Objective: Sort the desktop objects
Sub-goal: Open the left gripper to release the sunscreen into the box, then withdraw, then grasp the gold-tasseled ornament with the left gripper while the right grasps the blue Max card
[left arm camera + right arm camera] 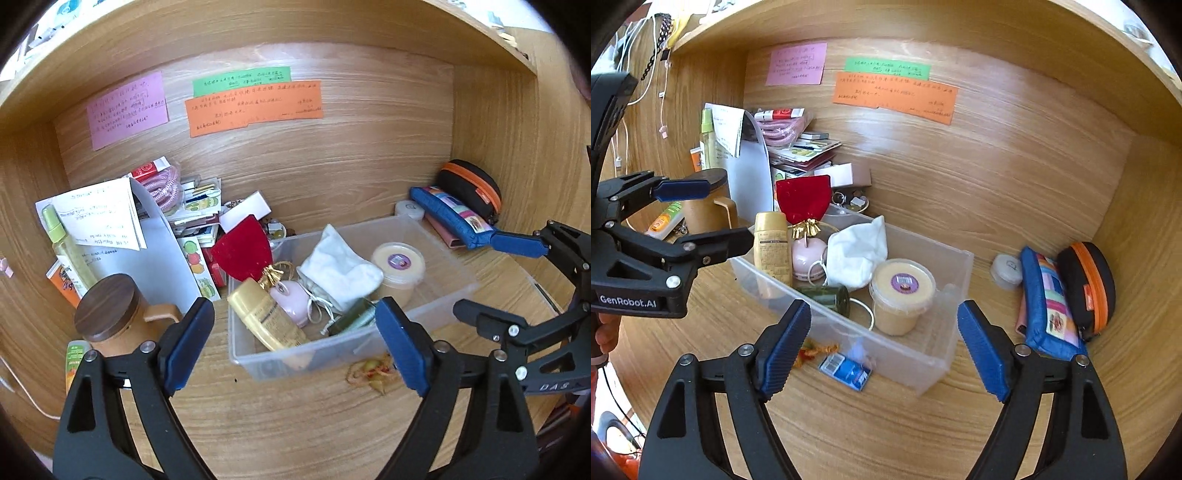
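A clear plastic bin (pixel 436 314) (pixel 923 362) stands on the wooden desk. It holds a gold bottle (pixel 269 321) (pixel 772 251), a red pouch (pixel 243 251) (pixel 803 199), a pink round item (pixel 293 301), a white cloth bag (pixel 340 269) (pixel 857 251), a yellow lidded tub (pixel 397 266) (pixel 901 291) and a green jar (pixel 827 297). My left gripper (pixel 295 347) is open and empty in front of the bin. My right gripper (pixel 884 347) is open and empty at the bin's near wall. A blue packet (pixel 846 371) and orange-yellow scraps (pixel 373 371) (pixel 812 350) lie on the desk before the bin.
A blue pencil case (pixel 450 216) (pixel 1049 306), a black-and-orange pouch (pixel 472 188) (pixel 1089 284) and a white round case (pixel 1006 271) sit at the right wall. A wood-lidded mug (pixel 110 317), a spray bottle (pixel 70 251), papers and boxes crowd the back left.
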{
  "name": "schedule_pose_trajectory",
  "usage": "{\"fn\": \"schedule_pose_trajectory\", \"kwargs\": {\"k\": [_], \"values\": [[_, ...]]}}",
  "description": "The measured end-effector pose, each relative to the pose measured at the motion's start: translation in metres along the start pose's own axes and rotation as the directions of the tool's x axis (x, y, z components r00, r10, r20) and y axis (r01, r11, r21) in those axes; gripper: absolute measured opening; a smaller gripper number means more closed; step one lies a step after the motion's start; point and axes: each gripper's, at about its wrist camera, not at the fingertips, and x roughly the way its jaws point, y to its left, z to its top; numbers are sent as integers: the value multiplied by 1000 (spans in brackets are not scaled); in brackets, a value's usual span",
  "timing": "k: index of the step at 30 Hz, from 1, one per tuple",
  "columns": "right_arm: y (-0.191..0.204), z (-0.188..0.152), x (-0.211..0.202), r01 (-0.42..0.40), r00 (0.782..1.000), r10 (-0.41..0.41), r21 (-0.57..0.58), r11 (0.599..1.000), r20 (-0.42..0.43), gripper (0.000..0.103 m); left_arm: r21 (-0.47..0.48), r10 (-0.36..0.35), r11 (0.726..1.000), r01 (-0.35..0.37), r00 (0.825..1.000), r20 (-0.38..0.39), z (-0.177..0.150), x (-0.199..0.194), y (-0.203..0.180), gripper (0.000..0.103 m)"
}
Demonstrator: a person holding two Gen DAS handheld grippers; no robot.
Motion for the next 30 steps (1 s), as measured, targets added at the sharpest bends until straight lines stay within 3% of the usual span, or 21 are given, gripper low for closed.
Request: {"fn": "schedule_pose_trajectory", "kwargs": {"k": [9, 19, 24, 30], "values": [[-10, -27, -13, 3, 1000, -2, 43, 999, -23, 79, 13, -45, 999, 46, 997, -64, -26, 4, -26, 92], [-16, -59, 7, -25, 993, 35, 91, 995, -109, 79, -18, -95, 995, 93, 977, -191, -56, 36, -46, 91], [-13, -70, 18, -47, 989, 58, 84, 995, -137, 79, -26, -120, 993, 117, 957, -262, -63, 57, -52, 69], [-10, -76, 32, -87, 979, 104, 97, 991, -176, 80, -36, -132, 991, 127, 946, -296, -65, 75, -57, 68]]}}
